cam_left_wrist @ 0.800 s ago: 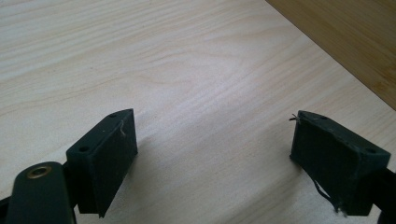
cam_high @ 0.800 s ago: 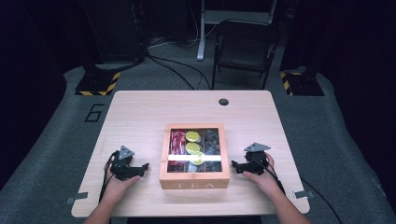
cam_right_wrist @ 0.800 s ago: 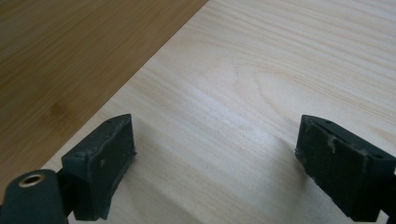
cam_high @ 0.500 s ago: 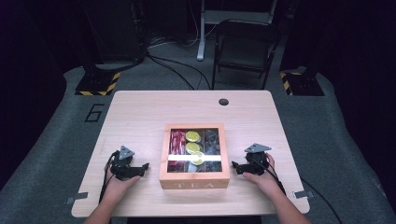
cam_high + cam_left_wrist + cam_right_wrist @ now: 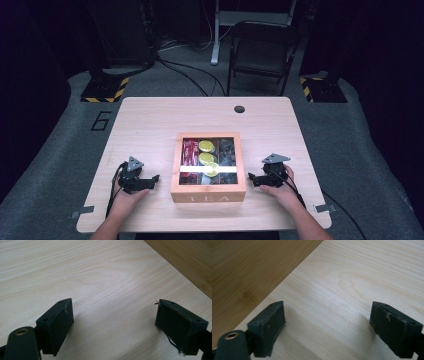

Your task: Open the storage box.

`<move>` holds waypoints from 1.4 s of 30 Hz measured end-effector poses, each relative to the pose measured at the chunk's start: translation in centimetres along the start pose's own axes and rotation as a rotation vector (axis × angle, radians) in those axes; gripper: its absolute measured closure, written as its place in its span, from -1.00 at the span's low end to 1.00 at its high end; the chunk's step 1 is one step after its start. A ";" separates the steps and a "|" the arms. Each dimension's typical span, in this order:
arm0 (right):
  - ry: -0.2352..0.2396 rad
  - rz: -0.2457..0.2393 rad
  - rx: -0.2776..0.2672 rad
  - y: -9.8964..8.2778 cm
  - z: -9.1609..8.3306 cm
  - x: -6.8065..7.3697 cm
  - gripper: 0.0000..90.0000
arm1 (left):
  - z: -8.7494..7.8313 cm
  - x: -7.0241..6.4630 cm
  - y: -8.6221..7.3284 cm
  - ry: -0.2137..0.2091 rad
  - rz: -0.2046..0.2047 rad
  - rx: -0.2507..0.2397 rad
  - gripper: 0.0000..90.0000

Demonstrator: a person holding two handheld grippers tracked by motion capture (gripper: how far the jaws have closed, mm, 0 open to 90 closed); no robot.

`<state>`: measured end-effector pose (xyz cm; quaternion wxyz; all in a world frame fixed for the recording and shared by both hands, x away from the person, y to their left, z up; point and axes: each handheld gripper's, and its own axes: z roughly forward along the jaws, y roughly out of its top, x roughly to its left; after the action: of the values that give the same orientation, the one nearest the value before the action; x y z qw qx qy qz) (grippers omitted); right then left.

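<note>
2 grippers are resting on a wooden table (image 5: 150, 125), flanking a wooden tea box (image 5: 208, 192). Left gripper (image 5: 154, 179) and right gripper (image 5: 251, 180) are both sitting wide open, gripping nothing, jaws pointing toward the box

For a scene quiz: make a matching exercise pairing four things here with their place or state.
Things:
1. left gripper
2. right gripper
3. tea box
4. dark round hole

Places or states:
A. middle of the table, clear lid shut
B. open, right of the box
C. far edge of the table
D. open, left of the box

Pairs: 1-D, 2-B, 3-A, 4-C
</note>
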<state>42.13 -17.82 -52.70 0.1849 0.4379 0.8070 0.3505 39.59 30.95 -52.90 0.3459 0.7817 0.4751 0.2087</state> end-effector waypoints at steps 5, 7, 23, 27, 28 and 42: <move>0.028 -0.007 0.053 0.4 -0.7 0.2 -0.39 | -0.5 -0.1 0.2 -0.001 -0.041 0.022 -0.41; 0.061 0.004 0.062 0.4 -1.0 0.1 -0.28 | -0.7 -0.2 0.4 -0.022 -0.050 0.032 -0.31; 0.087 -0.055 0.022 1.2 -3.6 0.7 0.01 | -2.8 -1.4 1.4 -0.032 -0.061 -0.030 -0.18; 0.082 -0.058 -0.002 1.5 -4.2 0.7 0.06 | -3.3 -1.3 1.5 -0.033 -0.088 -0.052 -0.19; 0.086 -0.061 0.000 1.6 -4.4 0.8 0.09 | -3.5 -1.3 1.5 -0.035 -0.098 -0.056 -0.19; 0.162 -0.073 -0.052 3.0 -6.8 1.9 0.51 | -5.5 -2.3 2.3 -0.081 -0.095 -0.090 -0.07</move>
<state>38.72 -17.86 -45.85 0.1433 0.3734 0.8253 0.3987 36.32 30.08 -47.50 0.4091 0.7498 0.4874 0.1814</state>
